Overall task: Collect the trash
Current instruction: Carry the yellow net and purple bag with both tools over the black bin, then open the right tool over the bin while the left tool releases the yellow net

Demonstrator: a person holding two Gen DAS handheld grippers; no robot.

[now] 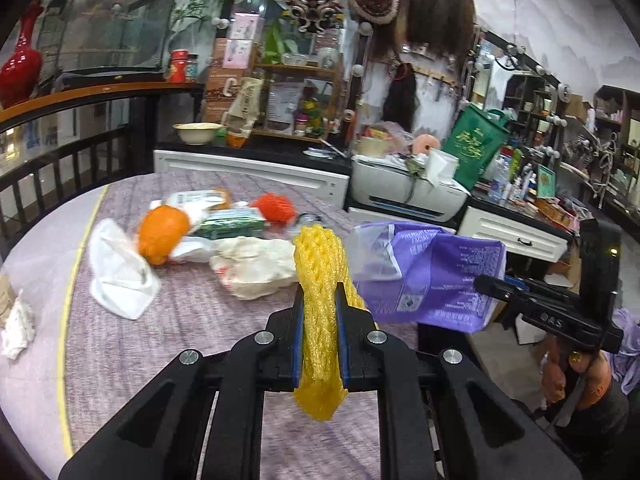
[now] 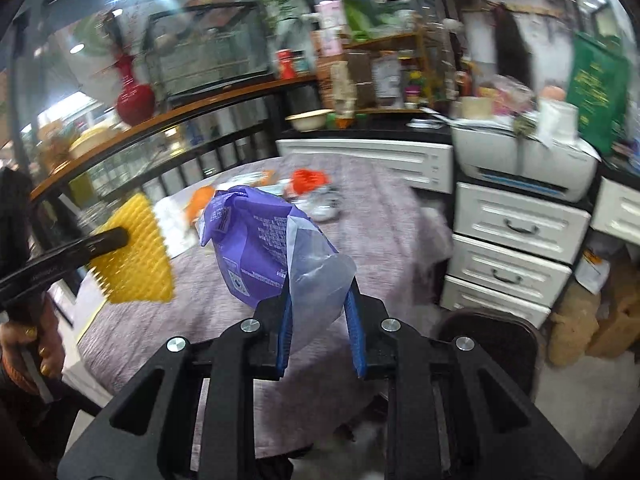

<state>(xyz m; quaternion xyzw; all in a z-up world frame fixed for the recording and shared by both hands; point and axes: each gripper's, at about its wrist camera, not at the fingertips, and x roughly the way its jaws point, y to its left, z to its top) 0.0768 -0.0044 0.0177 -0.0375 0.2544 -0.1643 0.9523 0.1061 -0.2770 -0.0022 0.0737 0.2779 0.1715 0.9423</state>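
The left gripper (image 1: 320,308) is closed on a yellow foam net (image 1: 318,276). The net stands between the two fingers, with its long axis along them: one end rises past the fingertips and the other end hangs down behind them. The right gripper (image 2: 320,308) holds a purple wrapper (image 2: 256,248) by its clear plastic end; the fingers press on this thin part, and the purple body sticks out forward and up from them.

Both pieces are lifted above the surface (image 1: 180,320), and the wrapper is just to the right of the net, near it but apart. The other trash, an orange net (image 1: 162,234), a white bag (image 1: 120,276) and crumpled paper (image 1: 256,266), lies ahead and to the left of the left fingers, so I judge the left hand is nearer to it. No bin is visible, so I cannot tell where the held pieces should go.
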